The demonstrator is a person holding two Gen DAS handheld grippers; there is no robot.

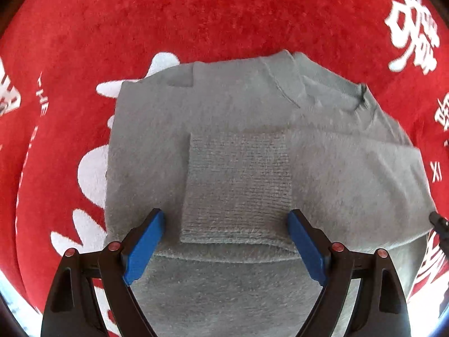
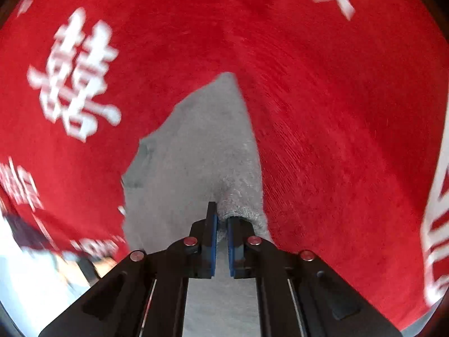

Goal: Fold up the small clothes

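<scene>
A small grey fuzzy sweater (image 1: 238, 140) lies on a red cloth (image 1: 196, 14) with white characters. One sleeve with a ribbed cuff (image 1: 235, 185) is folded across its body. My left gripper (image 1: 226, 221) is open, its blue pads on either side of the cuff just above the sweater. My right gripper (image 2: 221, 221) is shut on the cuff end of the other sleeve (image 2: 238, 210); the grey sweater (image 2: 196, 140) stretches away from it. The right gripper's tip also shows at the right edge of the left wrist view (image 1: 439, 223).
The red cloth (image 2: 336, 112) covers the surface all around the sweater. White printed characters (image 2: 75, 75) mark it on the left and right. A pale floor area (image 2: 16, 266) shows past the cloth's edge at the lower left of the right wrist view.
</scene>
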